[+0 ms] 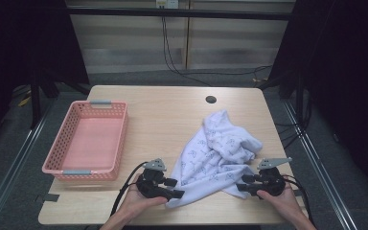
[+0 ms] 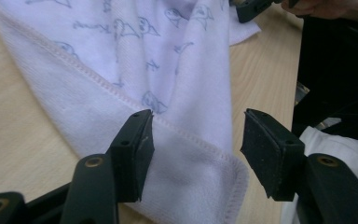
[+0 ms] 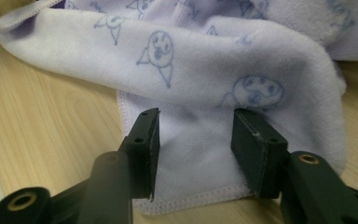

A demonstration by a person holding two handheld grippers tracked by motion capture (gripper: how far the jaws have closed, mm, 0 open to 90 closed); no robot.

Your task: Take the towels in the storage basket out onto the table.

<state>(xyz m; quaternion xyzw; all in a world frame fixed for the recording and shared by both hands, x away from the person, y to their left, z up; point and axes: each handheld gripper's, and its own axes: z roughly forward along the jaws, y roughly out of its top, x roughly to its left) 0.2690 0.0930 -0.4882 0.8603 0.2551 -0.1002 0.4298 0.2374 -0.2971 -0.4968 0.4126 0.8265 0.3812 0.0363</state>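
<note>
A white towel printed with small blue figures lies crumpled on the wooden table, right of centre. My left gripper is at the towel's near left corner. In the left gripper view, its jaws stand open around the hemmed corner of the towel. My right gripper is at the near right edge. In the right gripper view, it is open with a towel flap lying between the jaws. Neither grips the cloth.
A pink plastic basket with grey handles stands on the left of the table. A round cable hole is at the back. The table's front edge lies just under the person's hands.
</note>
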